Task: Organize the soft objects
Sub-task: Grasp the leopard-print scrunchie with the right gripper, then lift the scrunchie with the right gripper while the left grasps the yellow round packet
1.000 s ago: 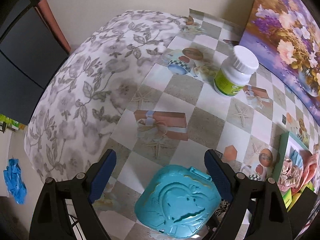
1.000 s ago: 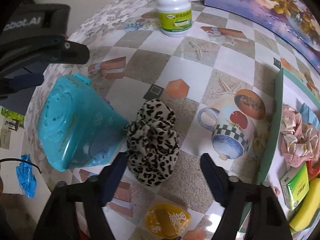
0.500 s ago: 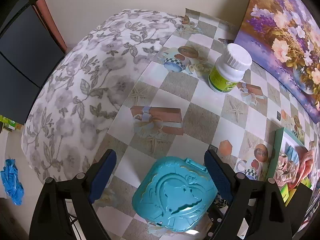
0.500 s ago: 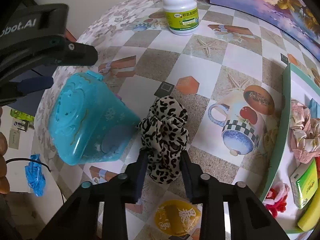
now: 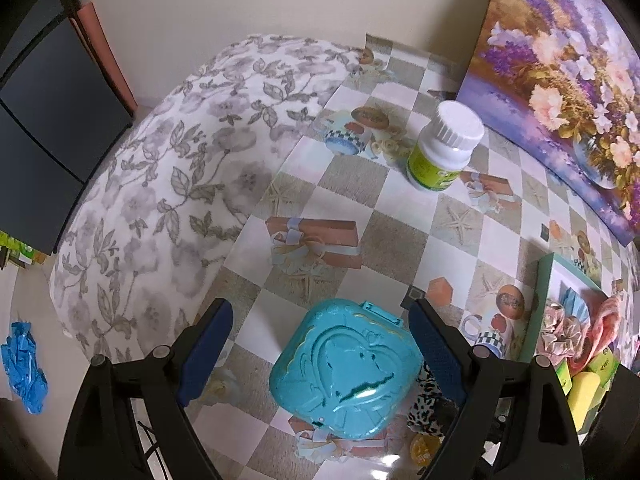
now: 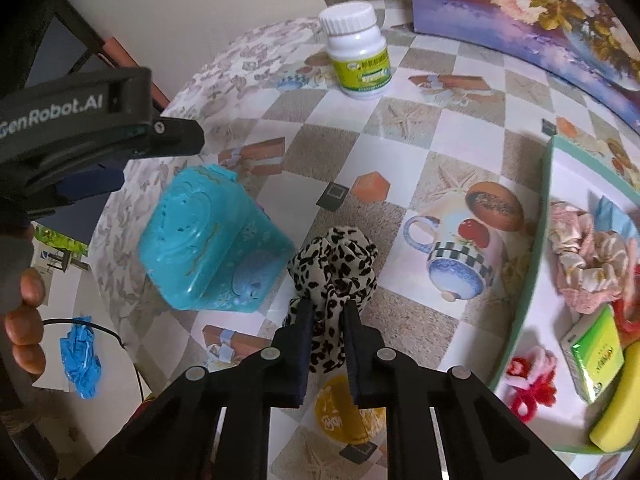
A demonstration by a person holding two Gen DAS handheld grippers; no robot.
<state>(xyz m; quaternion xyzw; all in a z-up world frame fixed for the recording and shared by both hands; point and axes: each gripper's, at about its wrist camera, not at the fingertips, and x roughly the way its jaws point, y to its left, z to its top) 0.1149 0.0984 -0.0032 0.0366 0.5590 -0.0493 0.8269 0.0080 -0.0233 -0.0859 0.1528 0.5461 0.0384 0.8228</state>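
Now, right gripper (image 6: 325,312): my jaws, wide apart a second ago, are closing on the leopard-print scrunchie (image 6: 334,268), whose lower folds are pinched between the pads.
Scrunchie place: centre of the right wrist view, just right of the teal box (image 6: 208,240) and left of the green tray (image 6: 540,240); its bunched top stands clear above the fingertips.
Left gripper (image 5: 320,344): jaws spread wide as before, nothing pressed; the teal box lies between and beyond them at lower centre of the left wrist view.
Change, left view: the box sits slightly lower and smaller in frame.
Count, scrunchies: one leopard in my grip; one pink scrunchie (image 6: 580,256) in the tray, more there that I cannot separate.
Count, others: one white bottle (image 6: 358,54), one teal box, one tray, one blue glove (image 6: 80,354) at lower left.
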